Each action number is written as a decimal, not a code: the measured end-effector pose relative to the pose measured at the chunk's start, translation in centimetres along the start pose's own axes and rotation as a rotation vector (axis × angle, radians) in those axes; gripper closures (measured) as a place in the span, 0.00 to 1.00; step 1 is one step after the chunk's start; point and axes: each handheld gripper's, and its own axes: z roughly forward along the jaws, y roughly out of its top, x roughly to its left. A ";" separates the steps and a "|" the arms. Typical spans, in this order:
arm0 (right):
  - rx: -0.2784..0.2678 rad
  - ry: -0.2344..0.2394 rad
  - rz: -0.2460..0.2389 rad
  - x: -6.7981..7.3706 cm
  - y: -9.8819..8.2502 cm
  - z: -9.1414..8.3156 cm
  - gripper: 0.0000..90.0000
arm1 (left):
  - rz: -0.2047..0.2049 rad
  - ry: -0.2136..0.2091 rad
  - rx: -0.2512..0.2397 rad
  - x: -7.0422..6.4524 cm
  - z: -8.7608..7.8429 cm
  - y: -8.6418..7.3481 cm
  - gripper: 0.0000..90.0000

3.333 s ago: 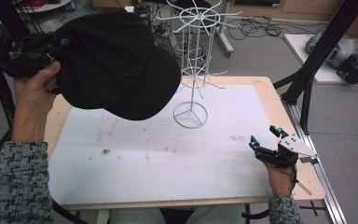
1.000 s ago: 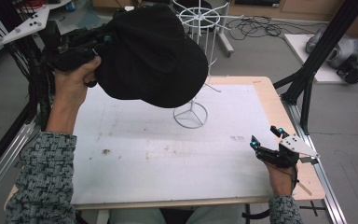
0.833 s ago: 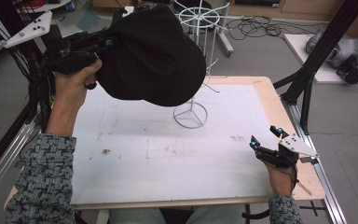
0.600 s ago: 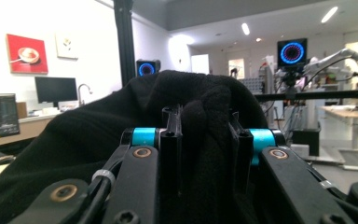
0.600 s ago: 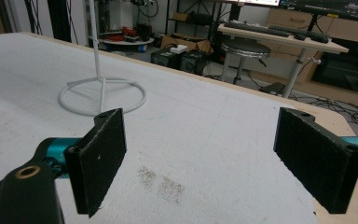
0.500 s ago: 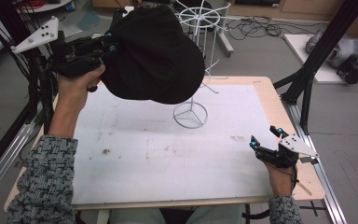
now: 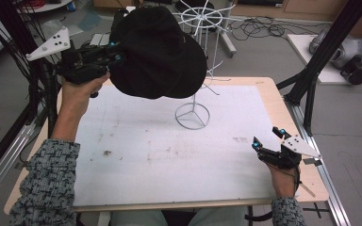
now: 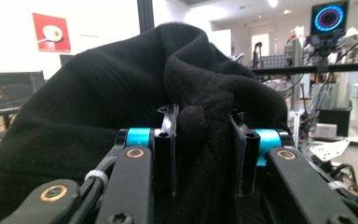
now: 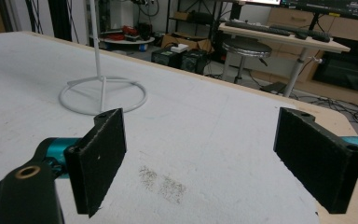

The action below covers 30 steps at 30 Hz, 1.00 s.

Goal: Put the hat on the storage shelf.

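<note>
Your left gripper (image 7: 115, 52) held the black hat (image 7: 160, 54) in the air above the far-left part of the surface (image 7: 136, 155), w/ its wide open side facing down toward the near side. Its long axis ran roughly left-right, from the fingers toward the white wire stand (image 7: 194, 89). The fingers had just been opening a little; in the left gripper view a thick fold of hat (image 8: 200, 140) still sat between them, the left finger (image 8: 167, 149) touching it. Can't tell if the right one pressed. The hat covered much of the stand's top and its pole. Fabric was soft, matte fleece, bunched in folds. The stand was thin wire w/ a ring base (image 9: 103, 95). Your right gripper (image 7: 277, 149) rested near the near-right corner, fingers wide apart, holding nothing.
</note>
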 end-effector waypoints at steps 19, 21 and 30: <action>0.000 0.002 -0.001 0.1 0.0 0.1 0.18 | 0.007 0.033 0.095 0.3 1.0 -1.5 0.73; -0.001 0.002 0.001 0.1 0.0 0.1 0.18 | 0.001 0.037 0.098 0.3 1.0 -1.6 0.72; -0.001 0.001 -0.001 0.1 0.0 0.1 0.18 | -0.005 0.044 0.138 0.4 1.2 -1.9 0.70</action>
